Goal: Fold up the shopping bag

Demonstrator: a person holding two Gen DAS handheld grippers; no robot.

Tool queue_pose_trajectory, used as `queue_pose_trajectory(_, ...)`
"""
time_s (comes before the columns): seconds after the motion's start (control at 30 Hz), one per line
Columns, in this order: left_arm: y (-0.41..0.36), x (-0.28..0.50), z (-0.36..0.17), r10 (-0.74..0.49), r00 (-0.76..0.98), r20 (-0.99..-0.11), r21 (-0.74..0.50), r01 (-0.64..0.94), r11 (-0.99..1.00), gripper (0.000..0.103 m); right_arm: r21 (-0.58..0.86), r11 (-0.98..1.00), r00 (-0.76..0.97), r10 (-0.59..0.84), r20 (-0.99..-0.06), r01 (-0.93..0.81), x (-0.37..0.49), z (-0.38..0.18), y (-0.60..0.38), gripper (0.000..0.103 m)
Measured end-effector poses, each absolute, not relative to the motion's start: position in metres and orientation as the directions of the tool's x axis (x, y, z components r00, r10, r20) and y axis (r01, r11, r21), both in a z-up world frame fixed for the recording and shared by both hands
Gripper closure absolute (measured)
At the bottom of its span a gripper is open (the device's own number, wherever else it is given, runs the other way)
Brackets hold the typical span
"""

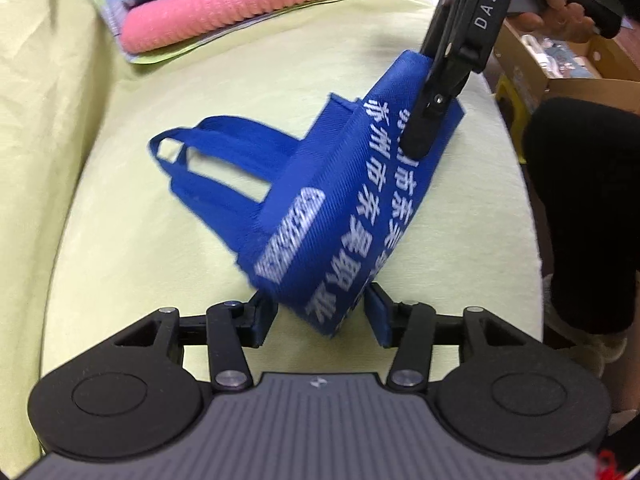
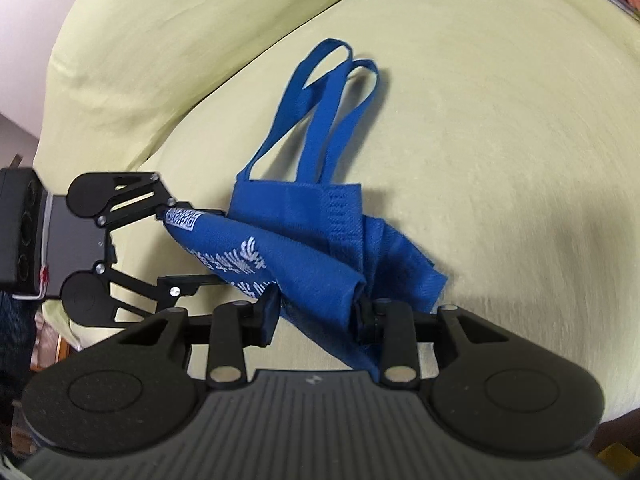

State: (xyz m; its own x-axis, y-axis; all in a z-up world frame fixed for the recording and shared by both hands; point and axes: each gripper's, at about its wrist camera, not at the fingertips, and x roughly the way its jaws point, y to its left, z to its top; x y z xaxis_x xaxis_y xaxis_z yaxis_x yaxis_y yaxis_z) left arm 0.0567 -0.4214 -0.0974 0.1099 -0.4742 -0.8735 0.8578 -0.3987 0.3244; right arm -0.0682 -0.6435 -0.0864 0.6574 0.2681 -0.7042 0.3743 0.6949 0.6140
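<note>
A blue woven-fabric shopping bag with white printed characters and a white code patch lies partly folded on a pale yellow-green sheet that covers a soft surface, perhaps a bed or a sofa; I cannot tell which. The bag's two blue strap handles trail flat on the sheet from the bag's open end, looped one beside the other.

The left gripper points steeply down at the bag's near printed corner. That corner sits between its blue pads, but the pads stand a little apart from the cloth on both sides, so the grip looks released. In the right wrist view the same gripper straddles the bag's end with the code patch.

The right gripper is clenched on the bag's other end: a bunched fold of blue cloth fills the space between its pads and more cloth hangs below the right finger. Seen from the left wrist, this black gripper comes down slantwise onto the bag's far upper edge and lifts that edge off the sheet, so the bag stands tent-like between the two grippers. A person's hand holds its handle.

Beyond the bag, at the far edge of the sheet, lies a stack of folded towels, a pink ribbed one under a dark blue one. To the right of the bag, off the sheet, stands an open brown cardboard box with small items inside.
</note>
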Motion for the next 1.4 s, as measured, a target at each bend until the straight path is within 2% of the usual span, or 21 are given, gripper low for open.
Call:
queue_pose_trajectory(0.1,-0.412,0.054,-0.093,-0.501,0.172,-0.848,0.395,0.835,-0.382,0.048,0.606,0.682,0.660,0.238,-0.712,0.408,-0.066,-0.088,-0.643,0.073)
queue_pose_trajectory(0.2,-0.401,0.050,-0.085,-0.546,0.222,-0.808,0.460,0.816,-0.349,0.053,0.598,0.671,0.664,0.207,-0.719,0.438,-0.068,-0.088,-0.640,0.074)
queue_pose_trajectory(0.37,-0.388,0.034,-0.073,-0.627,0.236,-0.742,0.537,0.770,-0.346,0.071,0.566,0.668,0.661,0.147,-0.736,0.483,-0.070,-0.083,-0.630,0.074)
queue_pose_trajectory(0.4,-0.388,0.030,-0.073,-0.638,0.227,-0.736,0.541,0.764,-0.353,0.081,0.563,0.661,0.658,0.137,-0.741,0.496,-0.070,-0.083,-0.629,0.074)
queue_pose_trajectory(0.73,-0.426,0.027,-0.100,-0.590,0.202,-0.782,0.450,0.837,-0.310,0.095,0.537,0.625,0.598,0.138,-0.790,0.566,-0.063,-0.074,-0.636,0.072)
queue_pose_trajectory(0.83,-0.431,0.031,-0.103,-0.572,0.195,-0.797,0.415,0.864,-0.283,0.103,0.526,0.635,0.595,0.128,-0.793,0.565,-0.061,-0.072,-0.635,0.072)
queue_pose_trajectory(0.93,-0.435,0.033,-0.105,-0.557,0.192,-0.808,0.389,0.884,-0.260,0.103,0.502,0.672,0.630,0.067,-0.773,0.544,-0.067,-0.069,-0.625,0.068)
queue_pose_trajectory(0.97,-0.436,0.034,-0.105,-0.552,0.189,-0.812,0.379,0.890,-0.254,0.103,0.483,0.687,0.643,0.031,-0.765,0.543,-0.070,-0.067,-0.619,0.062)
queue_pose_trajectory(1.0,-0.437,0.034,-0.105,-0.548,0.186,-0.816,0.371,0.894,-0.250,0.103,0.432,0.710,0.645,-0.041,-0.763,0.556,-0.073,-0.064,-0.610,0.045)
queue_pose_trajectory(1.03,-0.437,0.035,-0.105,-0.545,0.183,-0.818,0.365,0.897,-0.248,0.103,0.349,0.738,0.634,-0.137,-0.761,0.577,-0.077,-0.059,-0.598,0.040)
queue_pose_trajectory(1.07,-0.437,0.036,-0.104,-0.544,0.180,-0.819,0.362,0.899,-0.248,0.103,0.273,0.760,0.629,-0.221,-0.745,0.590,-0.082,-0.054,-0.587,0.041)
queue_pose_trajectory(1.17,-0.437,0.037,-0.104,-0.546,0.173,-0.820,0.354,0.902,-0.246,0.103,0.163,0.788,0.658,-0.359,-0.662,0.594,-0.098,-0.041,-0.558,0.049)
queue_pose_trajectory(1.2,-0.437,0.038,-0.104,-0.546,0.170,-0.821,0.347,0.906,-0.241,0.103,0.138,0.800,0.667,-0.376,-0.643,0.584,-0.100,-0.039,-0.550,0.059)
queue_pose_trajectory(1.23,-0.437,0.039,-0.103,-0.545,0.167,-0.822,0.341,0.910,-0.235,0.103,0.112,0.811,0.676,-0.393,-0.624,0.574,-0.102,-0.037,-0.542,0.064)
queue_pose_trajectory(1.3,-0.438,0.039,-0.103,-0.544,0.168,-0.822,0.337,0.914,-0.227,0.103,0.058,0.837,0.680,-0.400,-0.614,0.544,-0.101,-0.038,-0.530,0.086)
queue_pose_trajectory(1.37,-0.439,0.037,-0.104,-0.546,0.174,-0.820,0.340,0.914,-0.219,0.103,0.020,0.853,0.671,-0.395,-0.627,0.521,-0.095,-0.045,-0.526,0.097)
queue_pose_trajectory(1.4,-0.439,0.037,-0.104,-0.549,0.177,-0.817,0.340,0.917,-0.211,0.103,0.010,0.852,0.662,-0.399,-0.634,0.523,-0.091,-0.048,-0.526,0.097)
